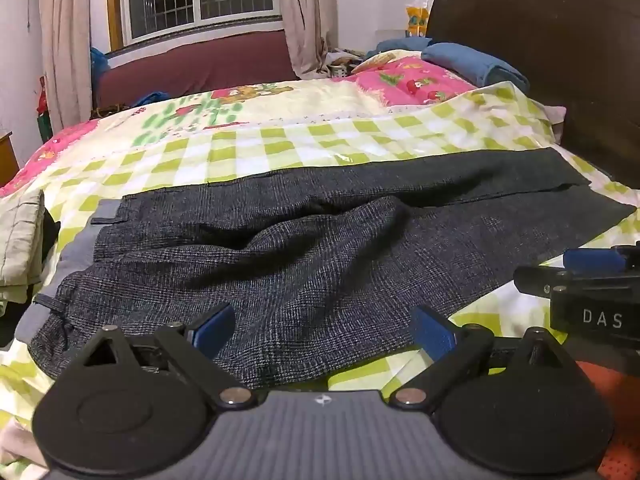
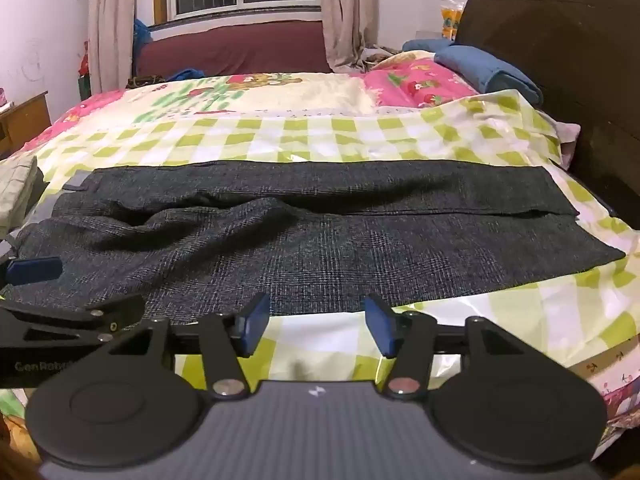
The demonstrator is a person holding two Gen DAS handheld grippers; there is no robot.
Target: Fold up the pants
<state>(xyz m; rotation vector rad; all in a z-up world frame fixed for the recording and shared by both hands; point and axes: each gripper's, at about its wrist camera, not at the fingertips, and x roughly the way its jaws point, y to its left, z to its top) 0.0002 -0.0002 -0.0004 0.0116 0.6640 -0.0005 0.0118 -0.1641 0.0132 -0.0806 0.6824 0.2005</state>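
Dark grey checked pants (image 1: 304,248) lie flat across the bed, waistband at the left, legs running right, with a raised wrinkle near the middle; they also show in the right wrist view (image 2: 320,232). My left gripper (image 1: 322,330) is open, its blue pads just above the near edge of the pants at the seat area. My right gripper (image 2: 316,326) is open, hovering over the checked sheet just in front of the near leg edge. Each gripper shows at the side of the other's view. Neither holds anything.
The bed has a green-and-white checked sheet (image 2: 360,136) over a floral quilt (image 1: 248,100). A blue rolled towel (image 1: 476,62) and dark wooden headboard (image 1: 560,60) are at the right. Folded pale cloth (image 1: 20,236) lies at the left edge. A window and curtains are behind.
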